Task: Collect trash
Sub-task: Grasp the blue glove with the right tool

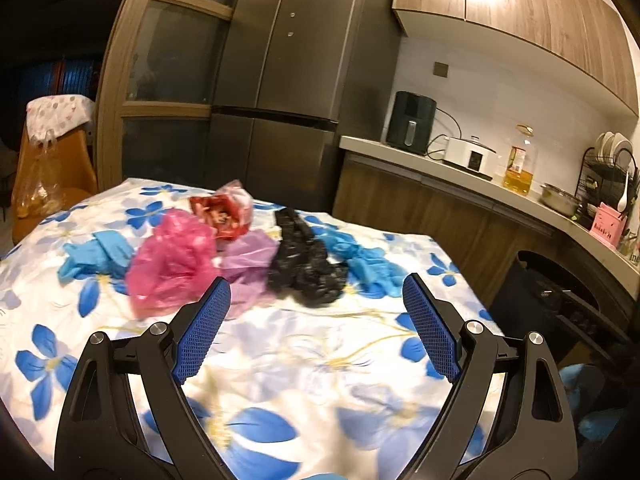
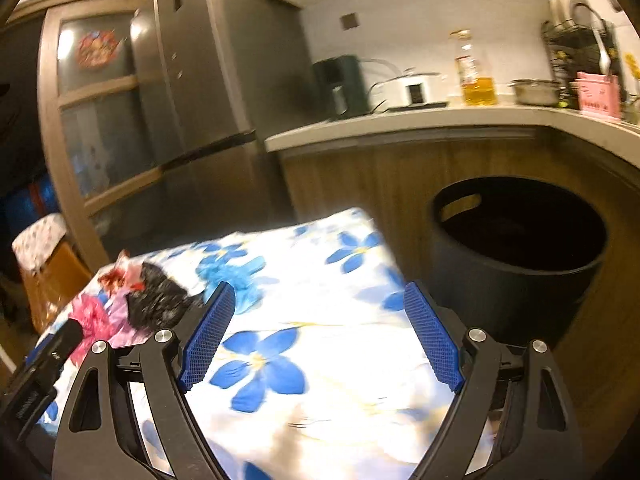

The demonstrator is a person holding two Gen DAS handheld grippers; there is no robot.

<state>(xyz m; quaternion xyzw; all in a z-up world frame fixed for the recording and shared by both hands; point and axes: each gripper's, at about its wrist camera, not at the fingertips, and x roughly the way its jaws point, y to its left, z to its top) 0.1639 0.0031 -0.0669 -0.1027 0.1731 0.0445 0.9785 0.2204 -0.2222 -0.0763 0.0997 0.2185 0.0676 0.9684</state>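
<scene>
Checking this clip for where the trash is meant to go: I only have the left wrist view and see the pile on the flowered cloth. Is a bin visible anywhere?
Observer: Yes. The right wrist view shows a round black bin on the floor beside the table, in front of the wooden counter cabinets.
Operator: Anything in it already?
Observer: Its inside is too dark to tell; a handle cutout shows near its rim.
Operator: Is the right gripper carrying anything?
Observer: No. The right gripper is open above the cloth with nothing between its fingers.
Operator: Can the other gripper be seen from there?
Observer: Only a black part of the left gripper shows at the left edge, near the pink bag.
</scene>
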